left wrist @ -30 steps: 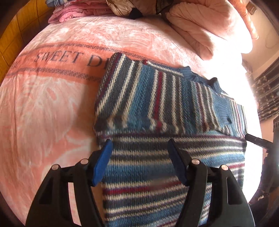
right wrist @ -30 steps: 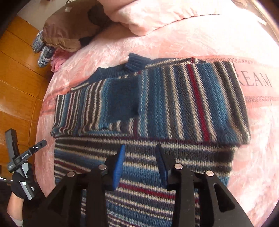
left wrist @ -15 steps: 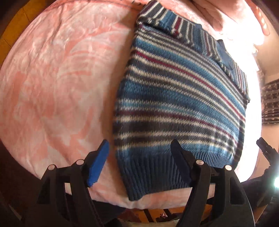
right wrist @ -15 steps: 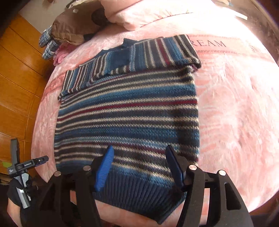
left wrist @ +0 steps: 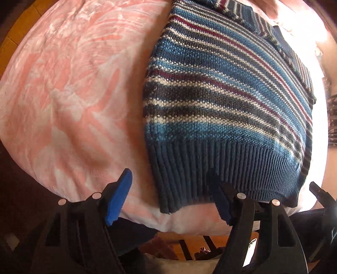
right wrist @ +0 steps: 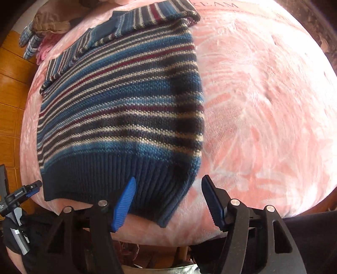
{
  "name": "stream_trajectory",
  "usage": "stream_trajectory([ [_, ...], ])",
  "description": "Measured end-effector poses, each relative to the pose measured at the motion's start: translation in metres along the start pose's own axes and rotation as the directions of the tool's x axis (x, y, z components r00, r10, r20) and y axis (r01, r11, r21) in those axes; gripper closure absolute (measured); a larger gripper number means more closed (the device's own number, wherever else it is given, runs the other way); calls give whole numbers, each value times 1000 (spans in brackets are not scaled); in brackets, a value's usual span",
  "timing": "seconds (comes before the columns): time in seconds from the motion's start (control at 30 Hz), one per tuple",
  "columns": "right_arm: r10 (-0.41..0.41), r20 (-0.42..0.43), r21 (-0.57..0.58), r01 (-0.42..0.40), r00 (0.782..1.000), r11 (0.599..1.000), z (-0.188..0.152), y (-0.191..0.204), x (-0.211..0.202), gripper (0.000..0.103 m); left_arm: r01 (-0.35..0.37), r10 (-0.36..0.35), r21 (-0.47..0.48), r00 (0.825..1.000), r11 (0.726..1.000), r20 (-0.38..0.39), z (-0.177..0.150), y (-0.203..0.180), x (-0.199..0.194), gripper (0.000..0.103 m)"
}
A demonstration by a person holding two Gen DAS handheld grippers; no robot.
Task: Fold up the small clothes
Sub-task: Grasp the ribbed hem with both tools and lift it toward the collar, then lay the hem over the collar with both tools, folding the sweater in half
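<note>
Sweater (left wrist: 227, 99): striped knit in blue, white, dark grey and maroon, lying flat on the pink blanket (left wrist: 69, 88). Fills the centre and right of the left wrist frame, the centre-left of the right wrist frame (right wrist: 122, 109).
Long axis: runs from the lower frame edge toward the top. Ribbed navy hem (left wrist: 227, 168) sits nearest the cameras at the blanket's near edge; the shoulder end points away, to the top.
Sleeves: folded in across the far end, stripes crossing the body stripes, seen as a band at the top of the right wrist frame (right wrist: 147, 19) (collar not clearly made out).
Hem corners: one corner hangs slightly past the blanket edge in each view, lower centre.
Surroundings: brown cloth bundle (right wrist: 52, 21) and a blue-checked item (right wrist: 29, 45) at upper left of the right wrist frame, beyond the sweater. Printed lettering on the blanket at the top edge, partly cut off. Orange wood floor (right wrist: 12, 88) at far left.
In the way: nothing lies on the sweater body.
Left gripper (left wrist: 170, 198): jaws spread wide, empty. Its right pad meets or overlaps the hem's lower edge; contact cannot be told. Left pad is over bare blanket.
Right gripper (right wrist: 168, 202): jaws spread wide, empty. Left pad overlaps the ribbed hem, right pad over blanket; the hem corner lies between them, not pinched.
Other: the left gripper also shows at the lower left edge of the right wrist frame, held in a dark-gloved hand (right wrist: 12, 231).
</note>
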State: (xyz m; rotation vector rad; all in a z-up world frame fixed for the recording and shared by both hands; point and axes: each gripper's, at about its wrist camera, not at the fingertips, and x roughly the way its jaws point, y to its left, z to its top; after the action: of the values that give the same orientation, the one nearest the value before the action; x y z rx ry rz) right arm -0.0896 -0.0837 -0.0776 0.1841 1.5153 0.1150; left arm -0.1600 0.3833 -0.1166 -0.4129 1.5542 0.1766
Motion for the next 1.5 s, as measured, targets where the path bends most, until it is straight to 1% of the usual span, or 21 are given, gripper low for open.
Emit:
stream_trajectory([
  [0.1,22,-44,-7,-22,999,1000,-9,0,9,38,4,-4,-7,1000,1000,-26,-4,-2,8,31],
  [0.2,31,-91,9,-31,995,999,-15,-3,20,38,-25,24,-7,998,1000,-57,-6,-3,21,30],
  [0.27,76,-123,47,-71,990,996,-17,-8,28,39,-36,36,-8,997,999,-69,-8,-3,27,30],
  [0.33,110,-140,72,-101,984,992,-18,-10,34,53,-36,36,-11,997,999,-67,-8,-4,30,30],
  [0.4,122,-162,84,-109,979,990,-20,-10,40,61,-26,25,-18,998,999,-65,-8,-2,32,29],
  [0.43,120,-164,84,-107,979,991,-20,-10,41,68,-20,18,-23,998,1000,-63,-9,-1,33,30],
  [0.47,126,-161,86,-113,979,990,-20,-10,41,75,-11,9,-30,998,999,-57,-11,1,34,34],
  [0.5,144,-156,90,-131,977,987,-20,-10,41,87,9,-11,-32,999,999,-52,-12,3,33,40],
  [0.53,165,-146,96,-152,975,984,-20,-11,39,91,40,-42,-34,998,999,-56,-13,3,33,59],
  [0.57,187,-136,101,-174,973,980,-20,-11,36,92,79,-82,-42,995,996,-61,-14,4,33,75],
  [0.63,227,-117,109,-215,967,971,-18,-13,31,93,99,-102,-51,993,994,-57,-16,7,31,91],
  [0.67,248,-107,116,-235,963,965,-18,-14,28,93,109,-112,-54,992,993,-51,-16,7,30,93],
  [0.73,306,-75,132,-295,949,946,-14,-19,20,93,163,-166,-81,985,983,-37,-16,10,22,94],
  [0.8,344,-41,123,-337,938,934,-10,-20,7,93,220,-221,-102,975,970,-2,-15,12,7,95],
  [0.87,380,5,110,-379,925,919,-2,-19,-10,93,267,-264,-83,964,960,43,-13,8,-8,95],
  [0.93,418,39,102,-420,907,902,7,-21,-25,93,282,-279,-30,957,959,85,-9,-3,-27,95],
  [1.07,499,87,116,-506,862,854,32,-24,-42,93,340,-341,31,928,940,150,6,-21,-60,95],
  [1.2,528,102,142,-537,843,831,66,-23,-51,93,396,-390,15,897,918,210,36,-27,-80,95],
  [1.27,542,112,148,-554,833,819,83,-23,-56,93,395,-386,6,893,919,232,55,-27,-87,95],
  [1.4,547,109,167,-558,830,813,121,-22,-56,93,406,-387,-39,893,913,232,96,-20,-91,95],
  [1.5,556,90,195,-562,826,804,147,-26,-47,93,397,-378,-42,898,917,223,128,-24,-84,95],
])
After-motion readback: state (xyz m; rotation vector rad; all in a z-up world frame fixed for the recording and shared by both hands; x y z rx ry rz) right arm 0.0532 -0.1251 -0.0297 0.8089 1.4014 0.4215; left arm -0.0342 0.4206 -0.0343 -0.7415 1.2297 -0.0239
